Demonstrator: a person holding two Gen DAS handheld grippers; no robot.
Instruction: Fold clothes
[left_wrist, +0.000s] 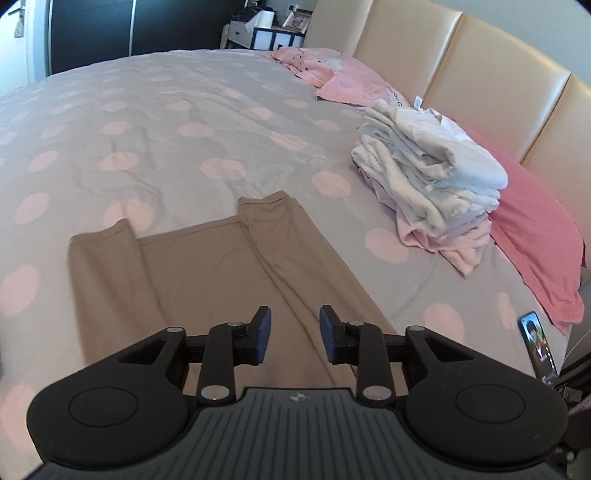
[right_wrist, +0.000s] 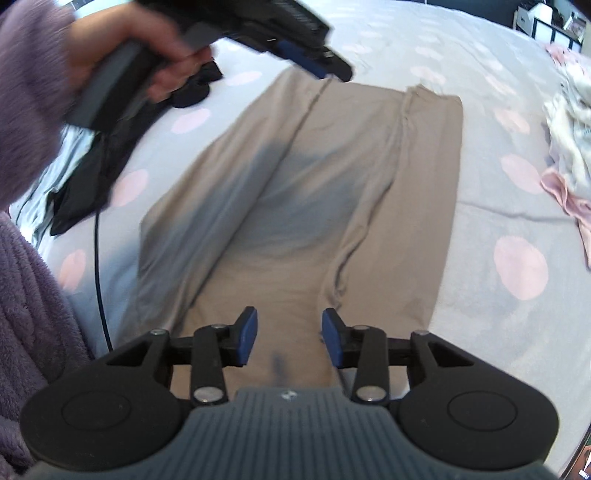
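A beige garment (left_wrist: 207, 266) lies flat on the bed, both long sides folded in over its middle; in the right wrist view the beige garment (right_wrist: 306, 206) stretches away from me. My left gripper (left_wrist: 294, 334) hangs above its near part, open, nothing between the blue pads. My right gripper (right_wrist: 289, 336) hovers over the near end of the cloth, open and empty too. In the right wrist view the left gripper (right_wrist: 314, 62) shows blurred above the far left part of the garment, held by a hand (right_wrist: 147, 48) in a purple fleece sleeve.
A stack of folded white and pale pink clothes (left_wrist: 432, 177) sits at the right by pink pillows (left_wrist: 532, 236) and a padded headboard (left_wrist: 480, 66). A phone (left_wrist: 539, 343) lies at the bed's right edge. Dark clothes (right_wrist: 92, 177) and a cable (right_wrist: 99, 266) lie left of the garment.
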